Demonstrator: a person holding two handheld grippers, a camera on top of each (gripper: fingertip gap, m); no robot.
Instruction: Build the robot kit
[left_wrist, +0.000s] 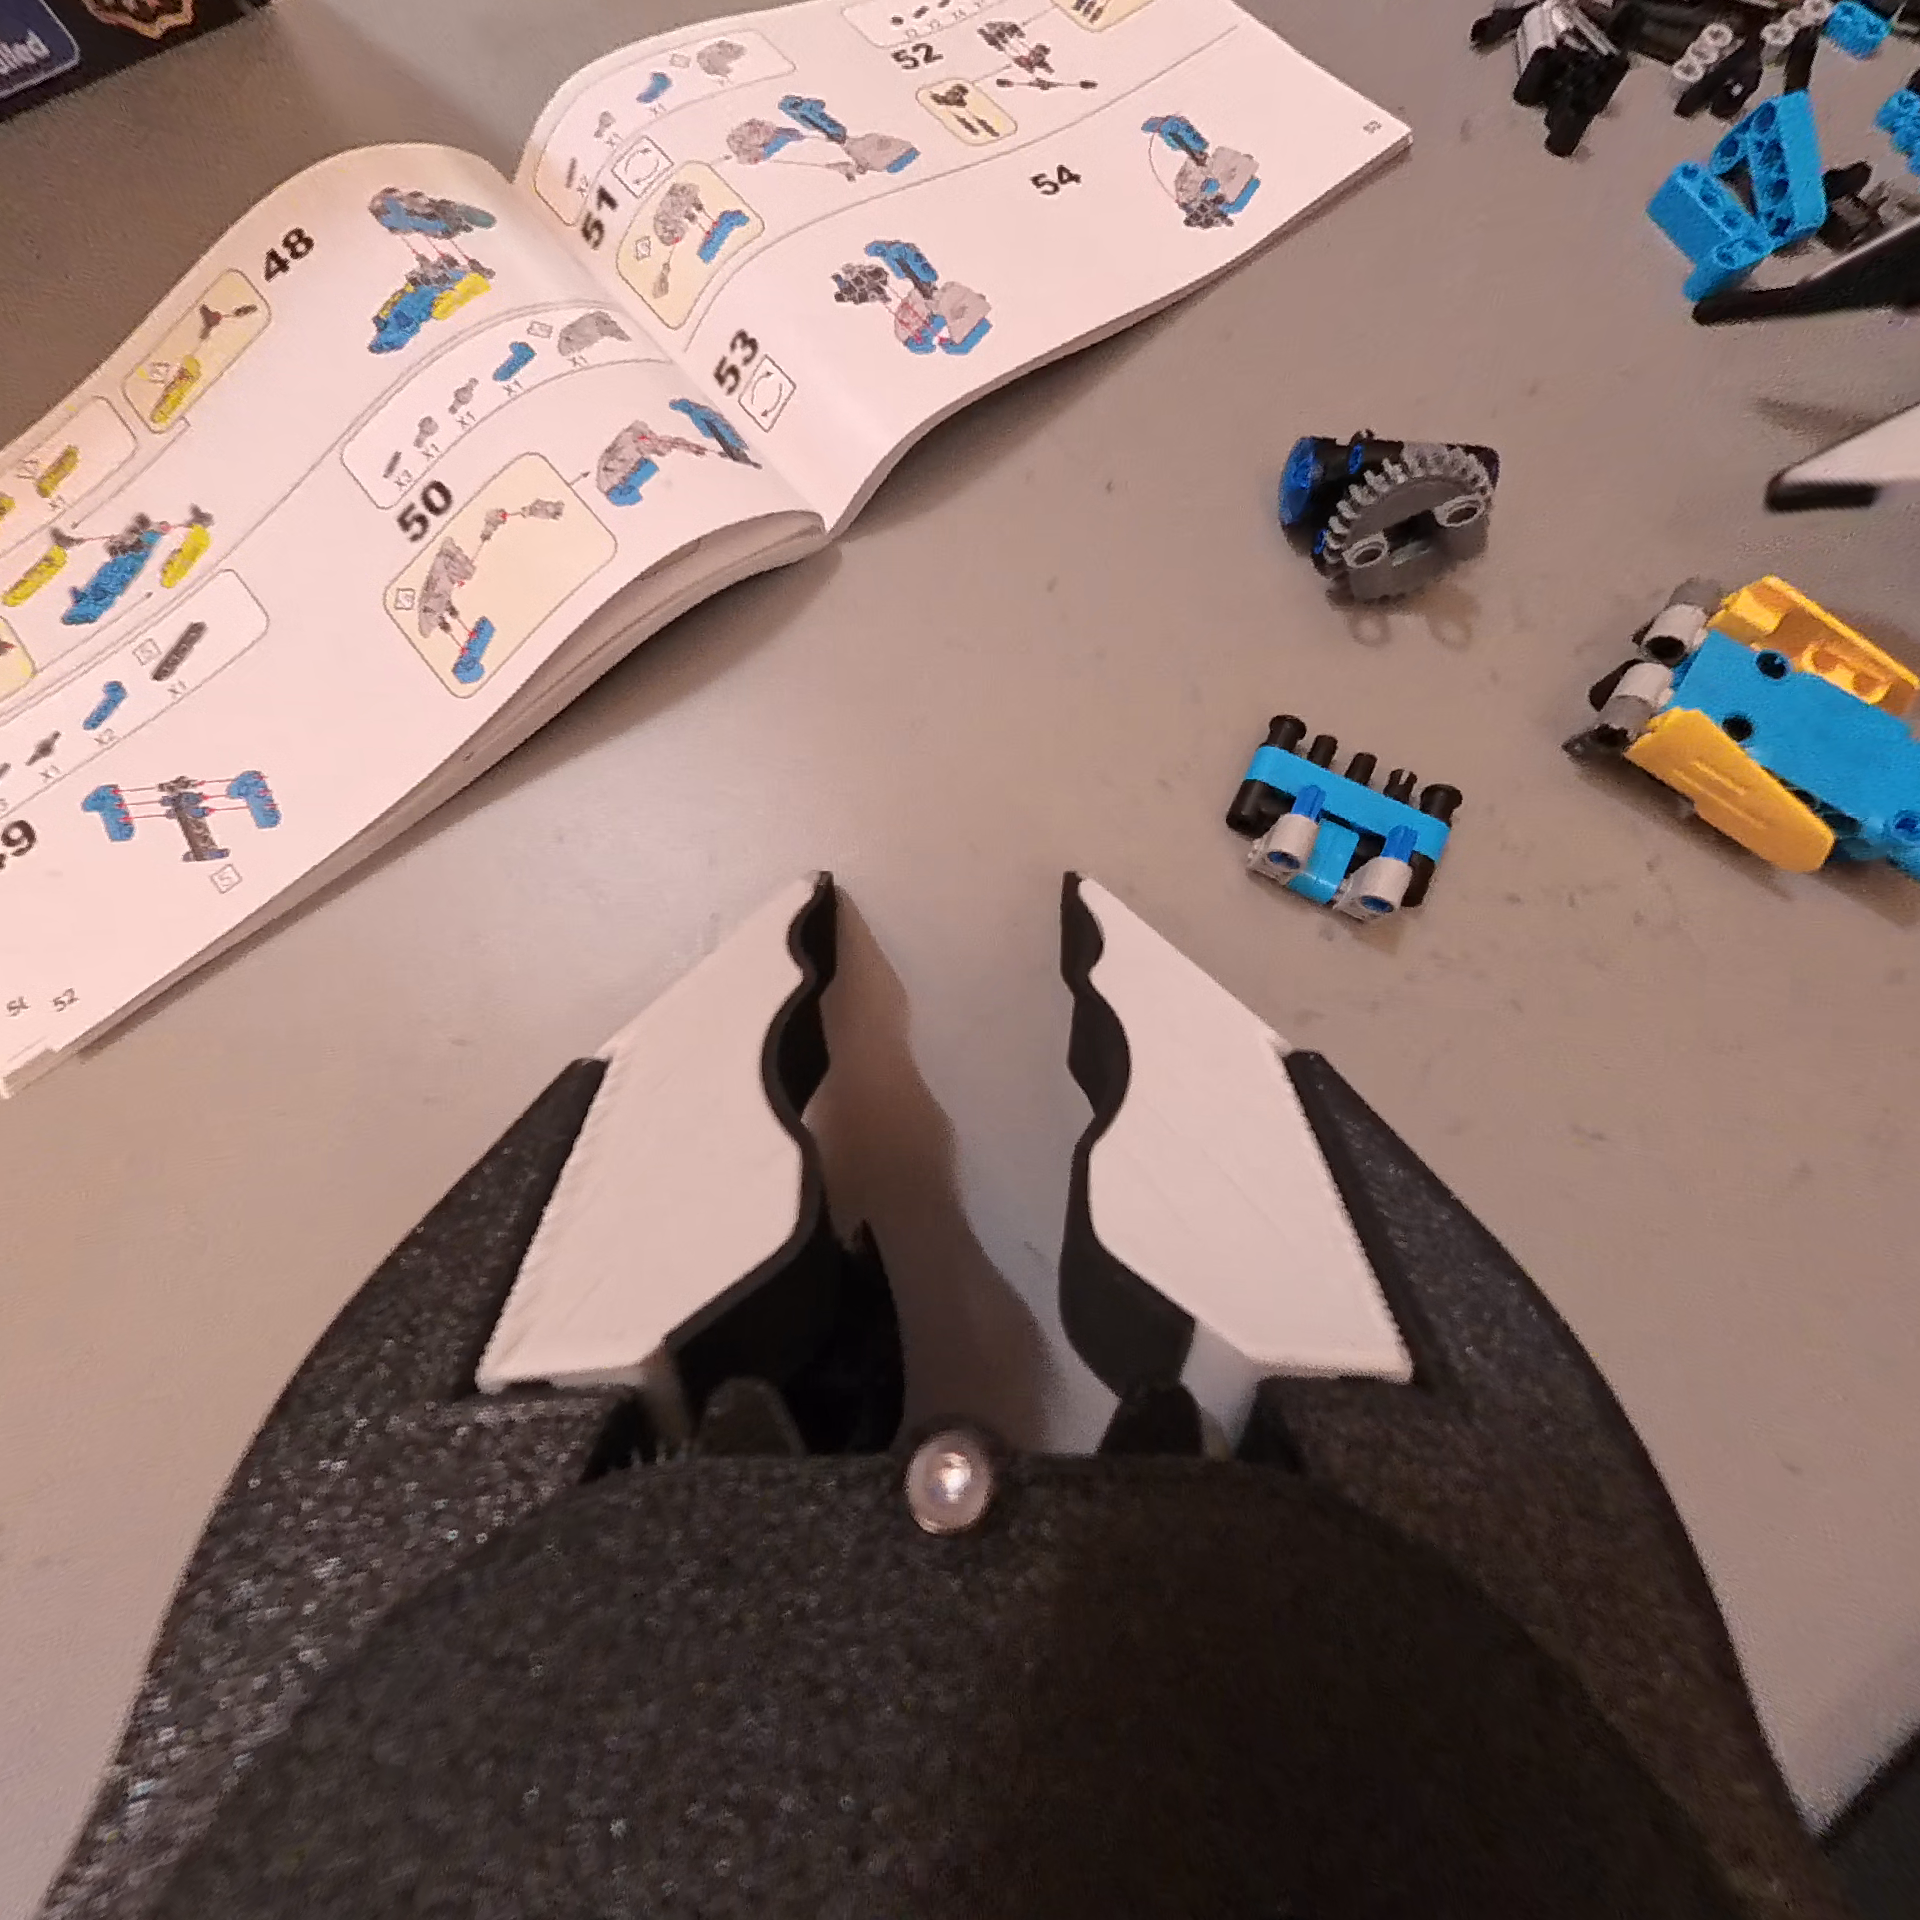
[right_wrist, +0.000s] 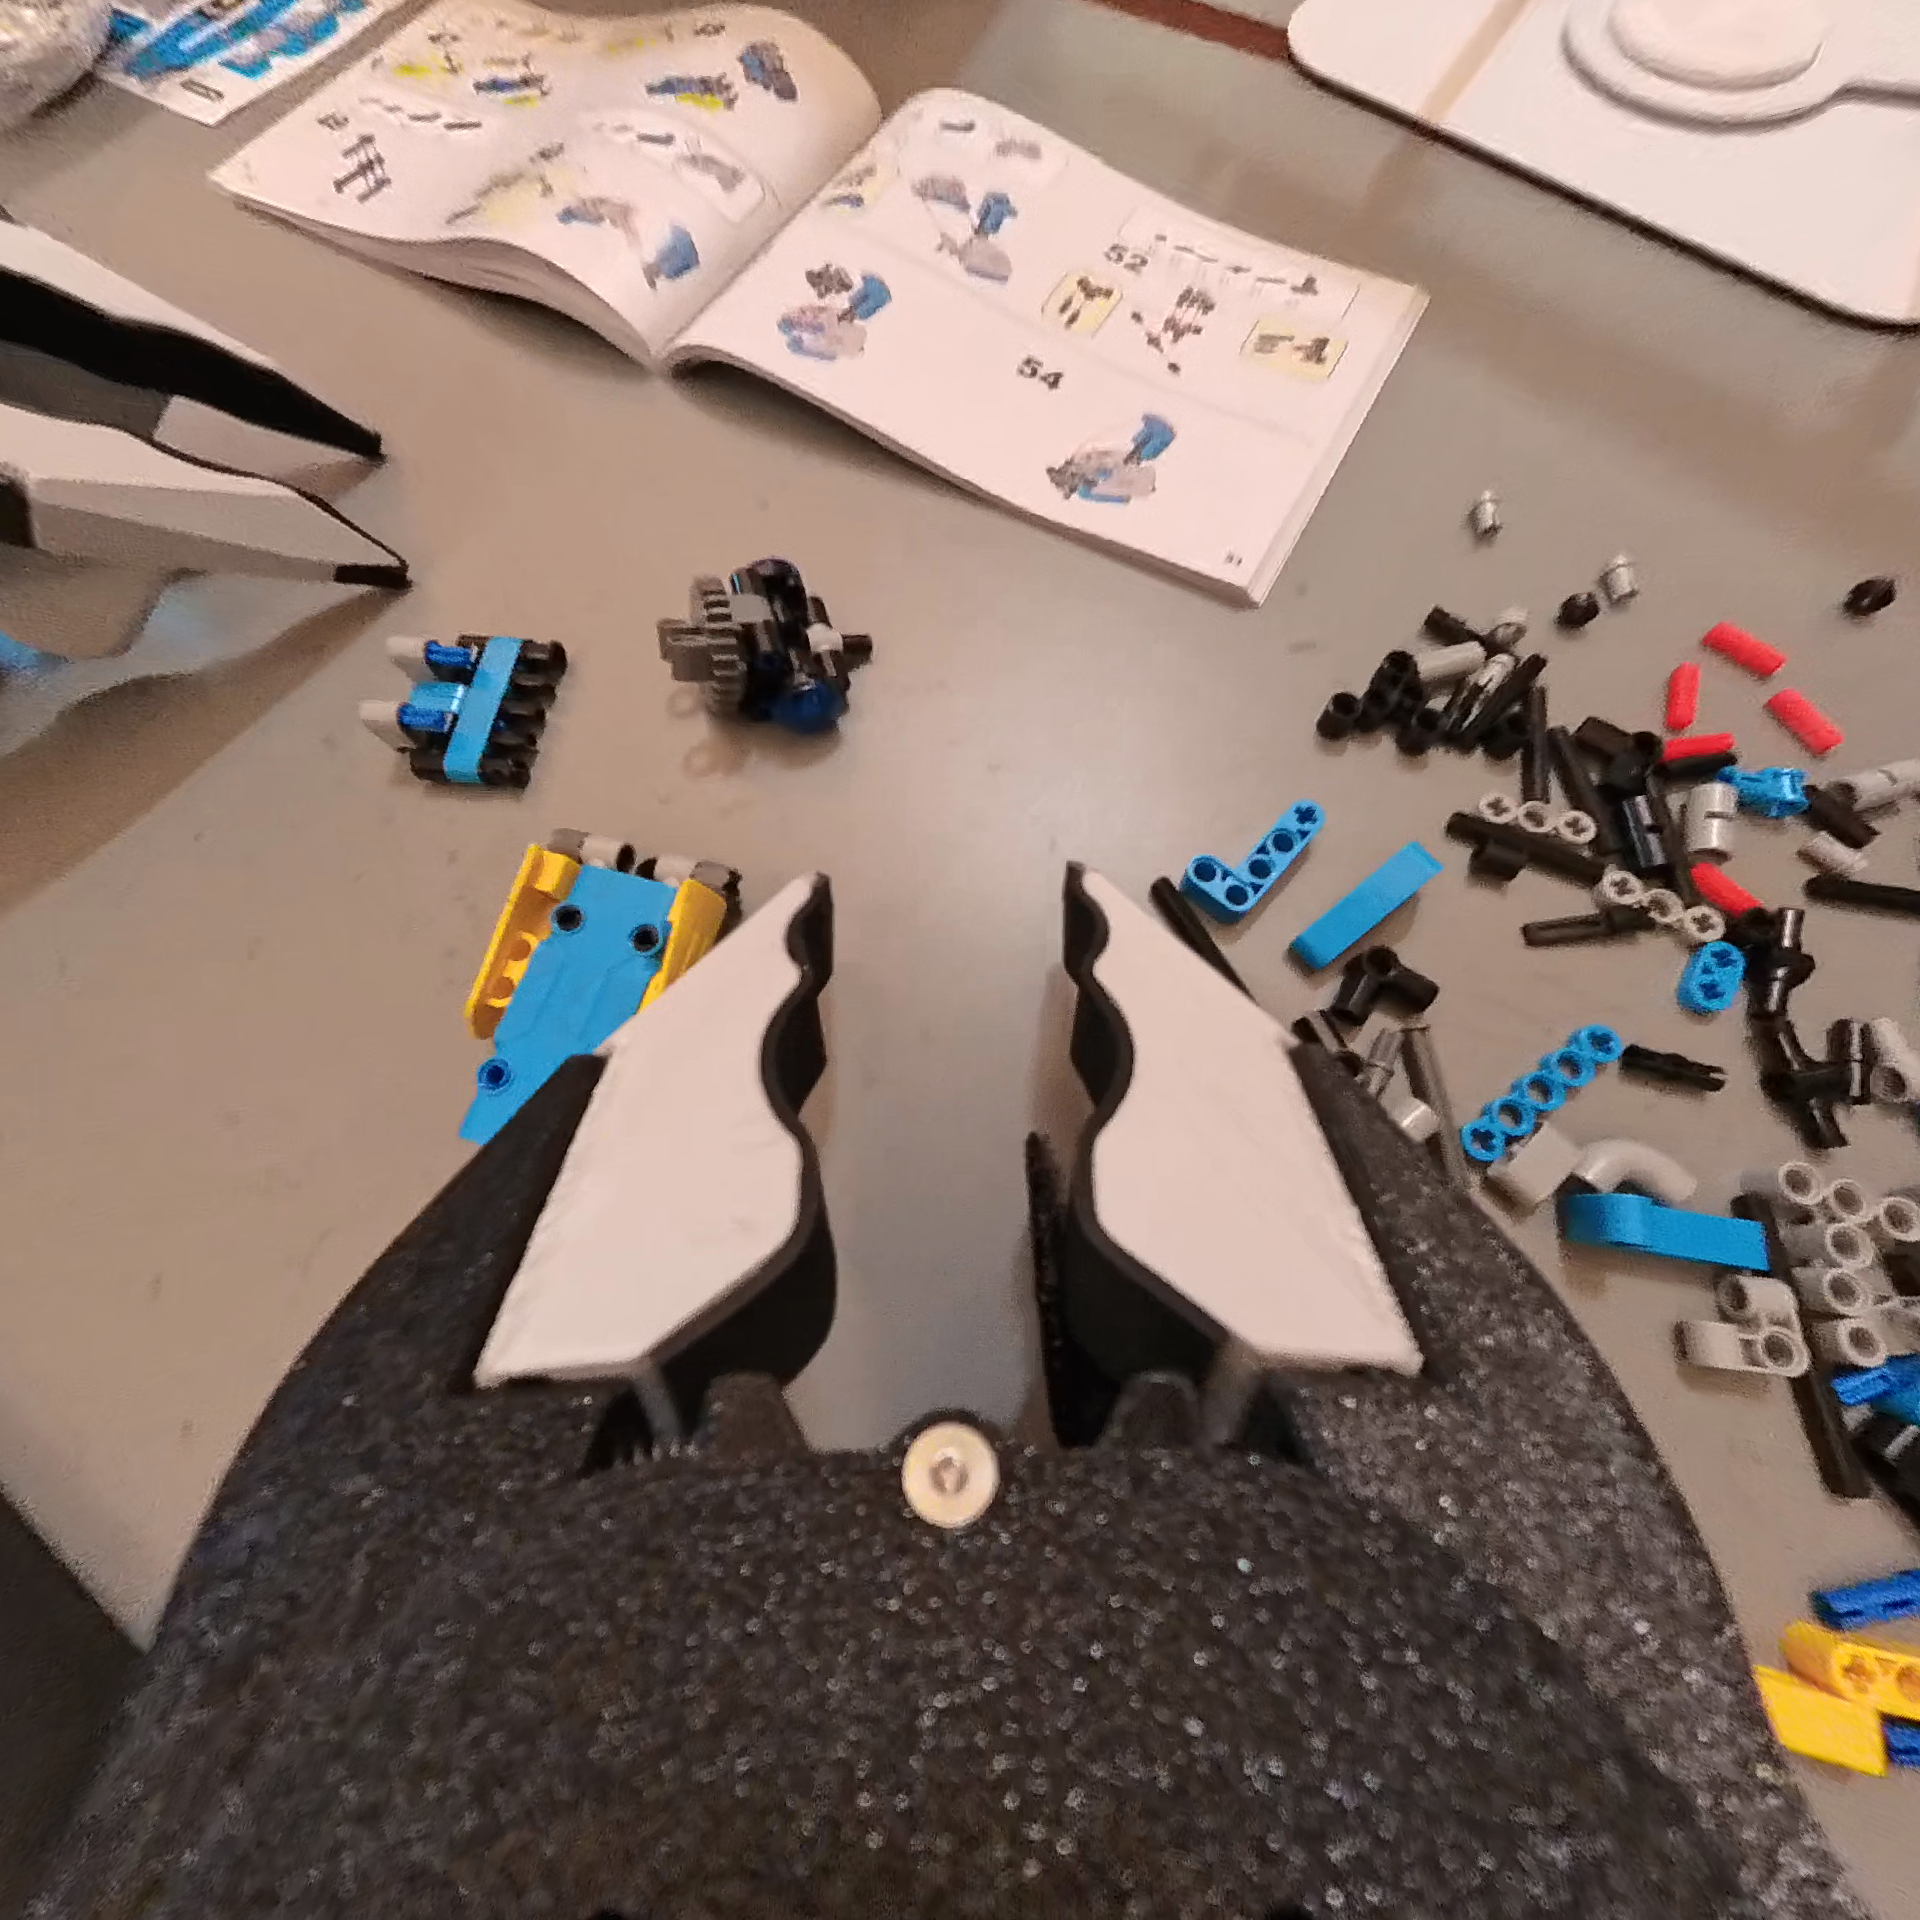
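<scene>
Two hand-held tools over a grey tabletop (left_wrist: 1039, 644), both parted about halfway and gripping nothing.

Nearest in the left wrist view: left tool (left_wrist: 948, 883), hanging over bare surface. Just ahead and to its right, a small blue bar with black pegs (left_wrist: 1340, 821). Beyond that, a grey gear block (left_wrist: 1387, 514). At the right edge, a blue and yellow block (left_wrist: 1766, 727). Farther left, an open instruction booklet (left_wrist: 520, 416).

Nearest in the right wrist view: right tool (right_wrist: 948, 888), with the blue and yellow block (right_wrist: 582, 966) just beside its left finger, whether touching cannot be told. Farther on, the pegged bar (right_wrist: 468, 712) and gear block (right_wrist: 758, 649), then the booklet (right_wrist: 935, 312).

Handling, as a judgement: all plastic, light, rigid, smooth and somewhat slippery. Press-fit joints likely to pop apart under a hard squeeze. Best hold probably across flat parallel sides, such as the blue and yellow block's long yellow flanks, not on protruding pegs.

Shown only by the right view: a scatter of loose pieces (right_wrist: 1662, 883) to the right, red, black, grey and blue, plus a white moulded tray (right_wrist: 1662, 135) at the far corner. Shown more sharply by the left view: the booklet's left page.
</scene>
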